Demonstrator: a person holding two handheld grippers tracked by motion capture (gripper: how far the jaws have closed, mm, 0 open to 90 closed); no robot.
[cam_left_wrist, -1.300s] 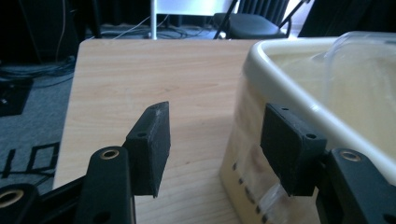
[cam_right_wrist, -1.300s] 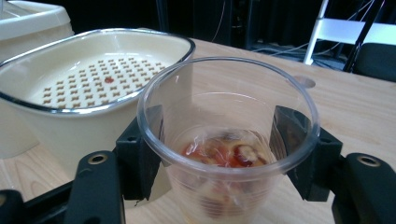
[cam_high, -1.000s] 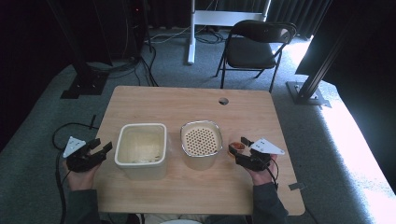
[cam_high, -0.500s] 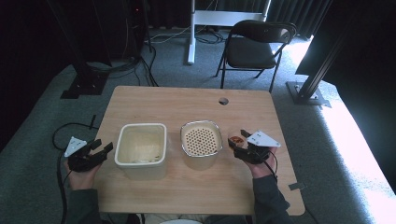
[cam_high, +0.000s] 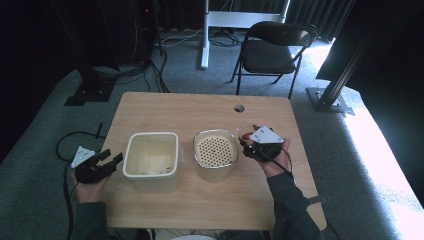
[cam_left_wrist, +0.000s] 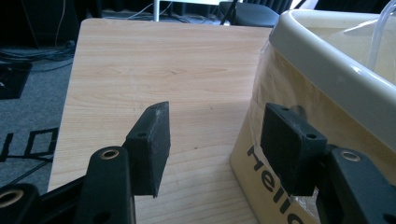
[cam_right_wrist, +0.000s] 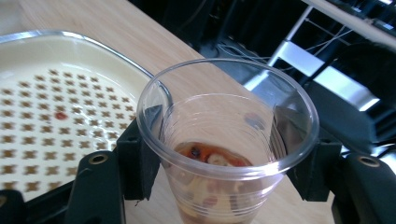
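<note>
- Gripping a clear cup (cam_right_wrist: 224, 149), the right hand-held gripper (cam_high: 248, 143) is seen beside the strainer tub (cam_high: 215, 152), frame centre.
- Left hand-held gripper (cam_left_wrist: 215, 149) is held apart, lower left, beside the cream tub (cam_high: 151, 160) on the counter (cam_high: 200, 107).

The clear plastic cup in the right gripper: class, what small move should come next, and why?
Probably tip the clear plastic cup over the perforated strainer. The right gripper holds it upright beside the strainer's rim, with reddish bits in liquid at its bottom.
</note>
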